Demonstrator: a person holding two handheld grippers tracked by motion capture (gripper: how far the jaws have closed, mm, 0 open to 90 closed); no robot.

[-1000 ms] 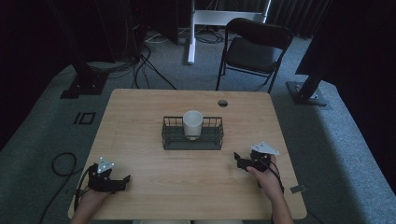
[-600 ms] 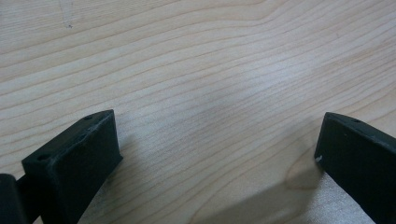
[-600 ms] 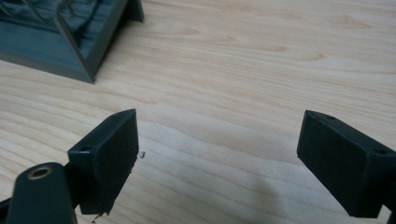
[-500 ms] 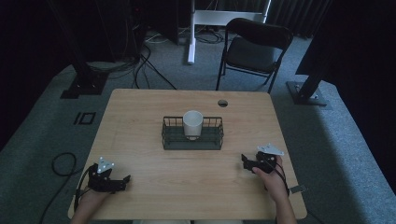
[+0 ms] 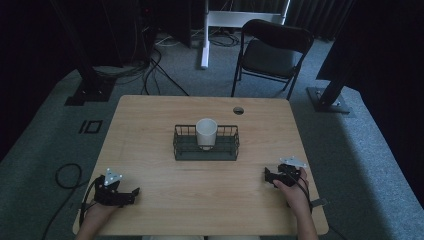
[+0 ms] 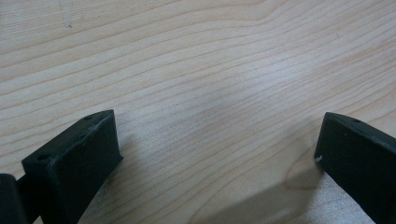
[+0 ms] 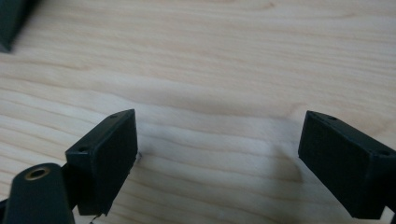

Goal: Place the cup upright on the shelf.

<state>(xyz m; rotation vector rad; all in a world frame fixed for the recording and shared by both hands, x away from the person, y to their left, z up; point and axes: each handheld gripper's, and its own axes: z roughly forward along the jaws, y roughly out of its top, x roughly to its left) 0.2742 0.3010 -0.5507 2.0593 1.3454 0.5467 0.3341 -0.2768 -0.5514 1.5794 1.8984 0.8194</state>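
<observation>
The left gripper rests on the table near its left front corner, jaws wide apart and empty. The right gripper lies near the right front edge, also spread and empty. The cup stands upright inside the basket at the table's middle, well apart from both.

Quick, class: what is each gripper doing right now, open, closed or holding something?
Left gripper: open, jaws wide apart over bare table, holding nothing.
Right gripper: open, holding nothing.
</observation>
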